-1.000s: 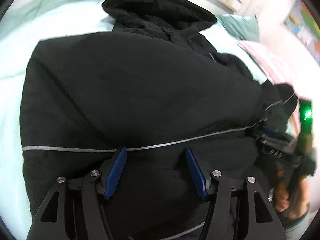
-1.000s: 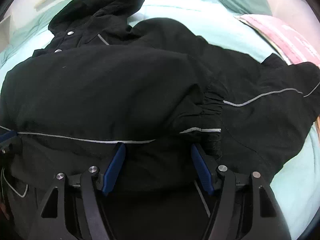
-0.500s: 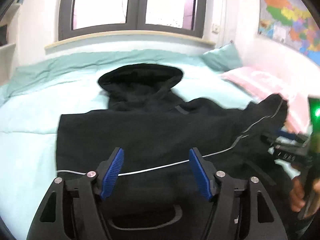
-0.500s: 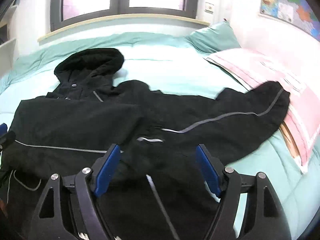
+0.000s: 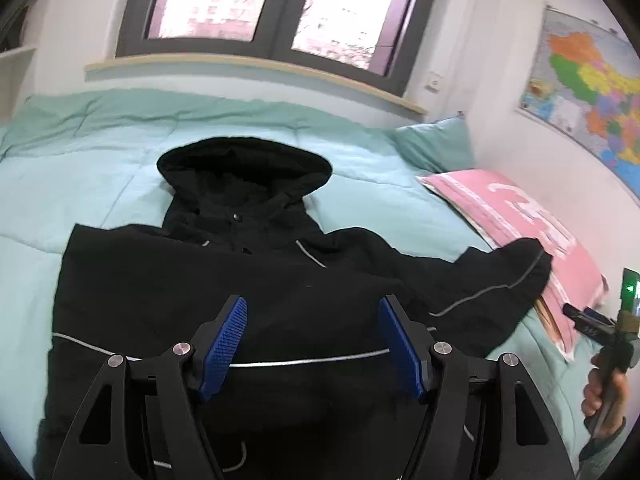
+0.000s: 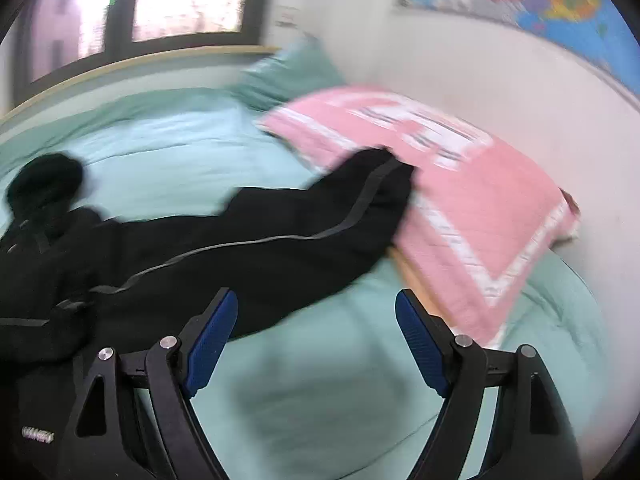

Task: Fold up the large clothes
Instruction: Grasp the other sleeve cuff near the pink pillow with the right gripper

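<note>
A black hooded jacket (image 5: pixel 224 280) with thin grey piping lies on the teal bed, hood (image 5: pixel 244 168) toward the window. One side is folded over the body; the other sleeve (image 5: pixel 492 276) stretches right, its cuff on a pink pillow. My left gripper (image 5: pixel 312 340) is open and empty above the jacket's lower body. My right gripper (image 6: pixel 316 340) is open and empty, held over the bedcover just in front of the stretched sleeve (image 6: pixel 280 248). The right gripper also shows at the right edge of the left wrist view (image 5: pixel 592 320).
The teal bedcover (image 5: pixel 100 160) spreads around the jacket. A pink pillow (image 6: pixel 460 184) lies at the right by the wall, a teal pillow (image 5: pixel 432 144) behind it. A window and sill run along the back; a map hangs on the right wall.
Both grippers have lifted and pulled back from the jacket. The right gripper has swung right, toward the stretched sleeve and pink pillow. Both stay open.
</note>
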Motion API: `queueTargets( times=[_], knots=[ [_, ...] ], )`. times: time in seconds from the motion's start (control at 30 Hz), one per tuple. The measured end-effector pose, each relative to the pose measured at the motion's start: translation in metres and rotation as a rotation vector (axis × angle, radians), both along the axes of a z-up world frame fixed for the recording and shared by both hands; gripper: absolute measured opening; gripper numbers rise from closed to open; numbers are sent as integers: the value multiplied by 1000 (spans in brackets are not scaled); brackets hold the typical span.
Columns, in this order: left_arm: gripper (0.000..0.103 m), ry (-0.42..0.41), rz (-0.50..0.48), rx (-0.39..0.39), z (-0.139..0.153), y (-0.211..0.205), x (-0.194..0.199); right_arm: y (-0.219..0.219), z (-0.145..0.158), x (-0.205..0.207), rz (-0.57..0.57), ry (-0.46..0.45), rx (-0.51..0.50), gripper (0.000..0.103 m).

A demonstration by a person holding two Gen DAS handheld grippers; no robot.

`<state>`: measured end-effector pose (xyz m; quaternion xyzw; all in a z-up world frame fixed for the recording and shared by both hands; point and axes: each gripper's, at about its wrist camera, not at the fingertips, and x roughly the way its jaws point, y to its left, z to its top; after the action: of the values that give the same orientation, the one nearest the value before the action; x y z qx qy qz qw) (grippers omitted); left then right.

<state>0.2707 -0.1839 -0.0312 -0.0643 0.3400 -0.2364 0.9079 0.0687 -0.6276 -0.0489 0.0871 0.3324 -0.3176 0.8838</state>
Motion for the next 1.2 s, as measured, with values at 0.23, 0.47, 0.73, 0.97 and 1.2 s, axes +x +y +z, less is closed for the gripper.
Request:
queueTargets(
  times=[0.23,0.47,0.73,0.97,1.2],
  knots=[
    [70,39,56,85,-33,-16,25,-115,-18,18,-19,-51,276,82],
    [70,99,30,111,-66,-29,40,-157,-34,63,-44,-39,289,67],
    [70,95,-50,177,-83,-58,44,-179,-52,99,-61,-54,267,66],
    [70,116,-66,170,-92,-68,48,-173,-57,132,-34,-5,228,33],
    [67,123,-148,152,-86,-84,39,-145,-24,87,17,-108,130,11]
  ],
)
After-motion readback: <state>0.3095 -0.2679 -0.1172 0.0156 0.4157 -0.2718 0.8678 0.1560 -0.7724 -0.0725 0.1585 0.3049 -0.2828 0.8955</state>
